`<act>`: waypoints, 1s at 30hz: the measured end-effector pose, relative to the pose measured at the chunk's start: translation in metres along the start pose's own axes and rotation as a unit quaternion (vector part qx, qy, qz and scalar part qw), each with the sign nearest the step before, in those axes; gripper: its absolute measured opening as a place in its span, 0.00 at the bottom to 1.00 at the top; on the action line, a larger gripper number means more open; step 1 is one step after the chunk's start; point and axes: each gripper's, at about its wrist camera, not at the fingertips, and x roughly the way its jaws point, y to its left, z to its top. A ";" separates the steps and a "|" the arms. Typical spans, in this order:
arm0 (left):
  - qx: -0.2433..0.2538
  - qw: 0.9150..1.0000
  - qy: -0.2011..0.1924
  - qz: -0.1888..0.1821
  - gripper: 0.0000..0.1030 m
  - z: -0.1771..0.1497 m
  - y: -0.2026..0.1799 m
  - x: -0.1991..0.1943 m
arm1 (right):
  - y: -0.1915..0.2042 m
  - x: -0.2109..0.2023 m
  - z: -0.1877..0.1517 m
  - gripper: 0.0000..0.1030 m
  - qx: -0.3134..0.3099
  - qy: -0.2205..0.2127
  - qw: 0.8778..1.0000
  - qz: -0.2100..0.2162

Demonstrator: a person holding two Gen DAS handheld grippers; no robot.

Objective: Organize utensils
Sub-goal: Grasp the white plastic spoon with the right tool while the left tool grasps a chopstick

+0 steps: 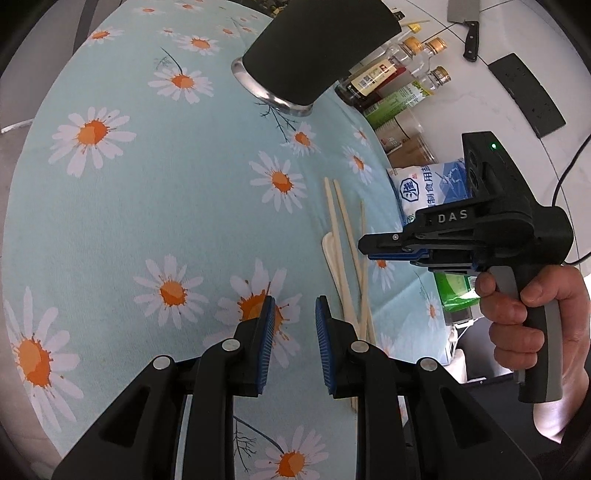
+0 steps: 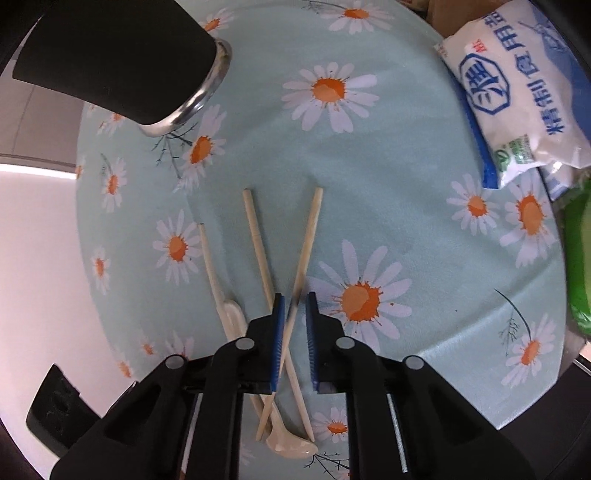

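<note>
Chopsticks (image 2: 306,243) and two pale spoons (image 2: 232,314) lie loose together on the daisy cloth (image 2: 388,155) covering the desk, near its right side. Two chopsticks cross; the lower spoon (image 2: 291,448) has its bowl under their near ends.

Right claw (image 2: 293,306) points steeply down over the crossing. One chopstick runs between its blue pads (image 2: 279,332); jaws narrow, a little gap shows on either side, so not yet clamped.

Left claw (image 1: 293,314) hovers over bare cloth just left of the utensils; jaws part-open, nothing between them.

A hand (image 1: 532,317) grips the right claw's handle.

Black holder (image 2: 118,62) with a metal rim stands farther back on the cloth, well apart from the utensils. Salt bag (image 2: 517,99) at the right edge. Bottles (image 1: 399,74) and a cleaver (image 1: 465,22) beyond the cloth.
</note>
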 end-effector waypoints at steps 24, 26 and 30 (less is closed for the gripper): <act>0.014 1.000 0.026 0.009 0.21 0.017 -0.025 0.013 | -0.059 -0.022 0.005 0.05 0.061 0.016 0.990 0.122; 0.015 0.999 0.032 0.020 0.21 0.020 -0.029 0.017 | -0.063 -0.028 0.003 0.05 0.048 0.011 0.990 0.133; 0.023 0.998 0.046 0.043 0.21 0.024 -0.041 0.030 | -0.075 -0.040 -0.002 0.05 0.030 0.006 0.987 0.155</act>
